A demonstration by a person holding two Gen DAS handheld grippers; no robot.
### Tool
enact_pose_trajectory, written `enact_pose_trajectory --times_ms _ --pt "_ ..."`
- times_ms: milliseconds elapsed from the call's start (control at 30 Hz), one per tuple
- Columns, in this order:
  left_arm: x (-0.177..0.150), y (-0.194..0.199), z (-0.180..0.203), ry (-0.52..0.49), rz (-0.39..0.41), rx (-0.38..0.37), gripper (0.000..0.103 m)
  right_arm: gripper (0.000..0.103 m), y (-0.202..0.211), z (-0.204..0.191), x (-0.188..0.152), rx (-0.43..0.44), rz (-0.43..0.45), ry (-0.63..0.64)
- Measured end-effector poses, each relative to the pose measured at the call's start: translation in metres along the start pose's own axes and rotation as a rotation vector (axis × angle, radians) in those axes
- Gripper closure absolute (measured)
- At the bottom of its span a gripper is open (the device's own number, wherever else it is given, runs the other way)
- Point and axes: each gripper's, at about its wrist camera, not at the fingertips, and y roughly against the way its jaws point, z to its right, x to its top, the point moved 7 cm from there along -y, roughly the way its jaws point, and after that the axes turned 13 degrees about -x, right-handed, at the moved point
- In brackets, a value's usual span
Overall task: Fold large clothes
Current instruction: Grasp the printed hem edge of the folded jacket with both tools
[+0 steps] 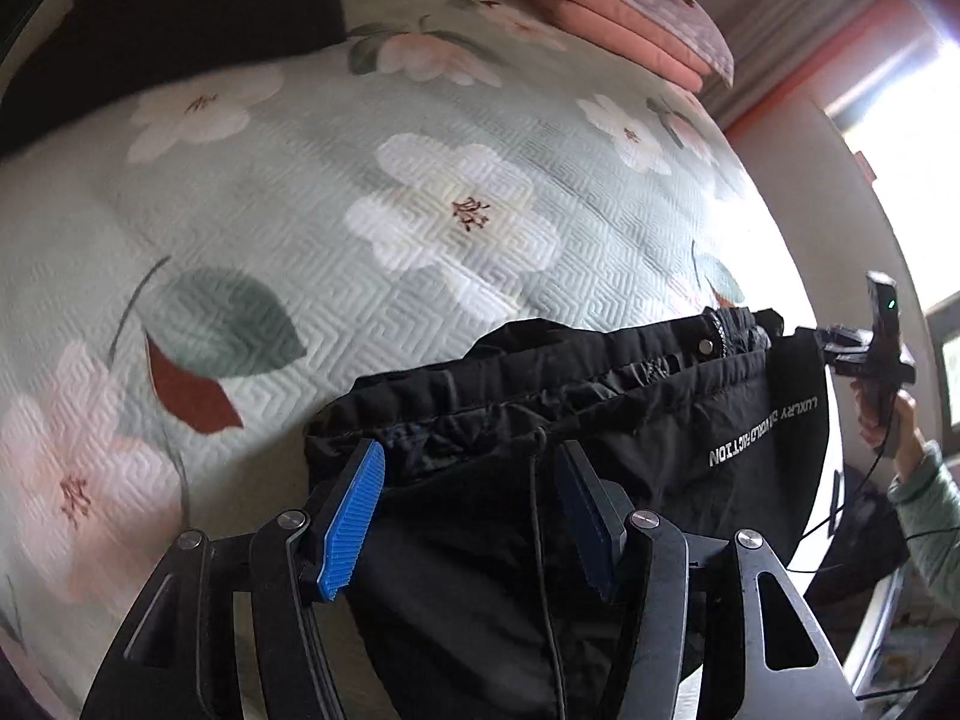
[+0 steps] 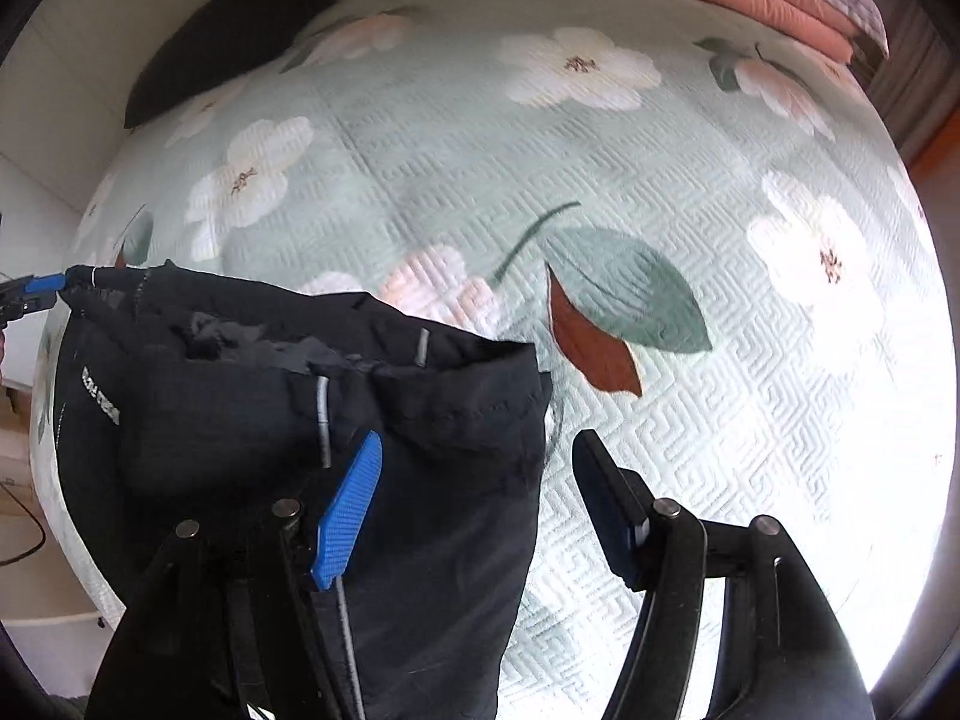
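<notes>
Black trousers (image 1: 540, 420) with an elastic waistband and white lettering hang in the air above the bed. In the left wrist view my left gripper (image 1: 474, 468) has its blue pads apart, with the waistband and drawcord lying between them. The right gripper (image 1: 852, 354) pinches the far end of the waistband. In the right wrist view the trousers (image 2: 300, 396) drape over the left finger of my right gripper (image 2: 480, 468), whose jaws stand wide apart. The left gripper (image 2: 42, 291) holds the far waistband corner there.
A pale green quilted bedspread (image 1: 420, 192) with large flowers covers the bed under the trousers. Folded pink bedding (image 1: 630, 18) lies at the head. A dark garment (image 2: 240, 24) lies at the far left. A bright window (image 1: 900, 120) is on the right.
</notes>
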Motion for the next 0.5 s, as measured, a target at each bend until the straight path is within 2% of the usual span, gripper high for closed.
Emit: enact_pose_trajectory --times_ms 100,267,367,500 --pt "-0.005 0.003 -0.017 0.073 0.023 -0.025 0.042 0.034 -0.020 0.005 0.003 0.052 -0.015 -0.055" --pt "-0.005 0.017 -0.007 0.068 0.073 -0.071 0.042 0.034 -0.032 -0.006 0.005 0.122 -0.037 -0.062" --pt "-0.010 0.018 -0.010 0.032 0.041 0.004 0.041 0.034 -0.029 -0.013 0.003 0.113 -0.024 -0.023" --pt "-0.017 -0.002 -0.034 0.022 -0.029 0.092 0.040 0.034 -0.028 -0.013 0.000 0.138 -0.026 -0.012"
